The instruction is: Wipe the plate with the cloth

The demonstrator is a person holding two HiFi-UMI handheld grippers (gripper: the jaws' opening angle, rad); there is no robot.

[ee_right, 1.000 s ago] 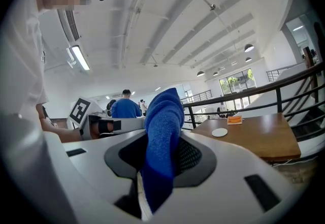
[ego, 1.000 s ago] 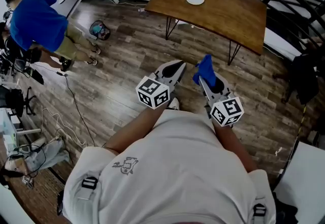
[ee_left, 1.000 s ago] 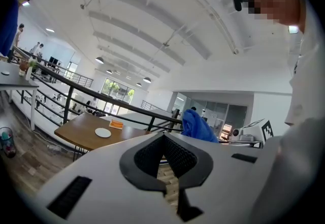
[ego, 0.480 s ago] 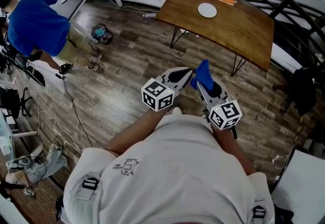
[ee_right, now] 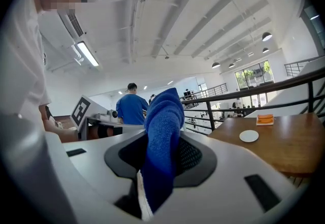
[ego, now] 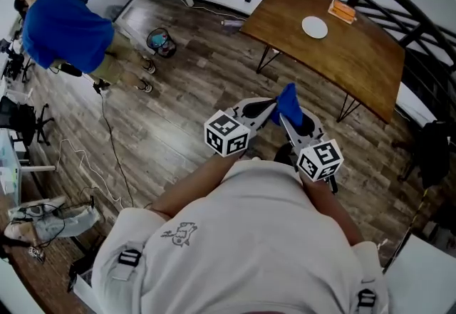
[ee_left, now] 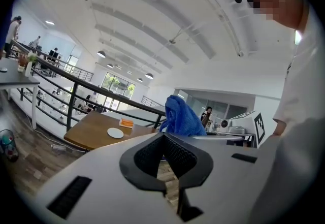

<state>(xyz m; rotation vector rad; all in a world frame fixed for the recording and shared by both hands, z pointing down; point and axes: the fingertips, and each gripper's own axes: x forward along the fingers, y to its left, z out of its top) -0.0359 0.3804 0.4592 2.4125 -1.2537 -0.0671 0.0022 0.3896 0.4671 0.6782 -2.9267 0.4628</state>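
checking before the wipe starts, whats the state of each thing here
left gripper: shut, nothing between the jaws
right gripper: shut on the blue cloth
blue cloth: bunched, sticking up out of the right gripper's jaws
white plate: flat on the wooden table, bare, not yet reached
orange object: lying on the table beside the plate, apart from it

Blue cloth [ego: 288, 100] bunched upright, clamped in jaws — white plate [ego: 314, 27] flat on table [ego: 356, 56].
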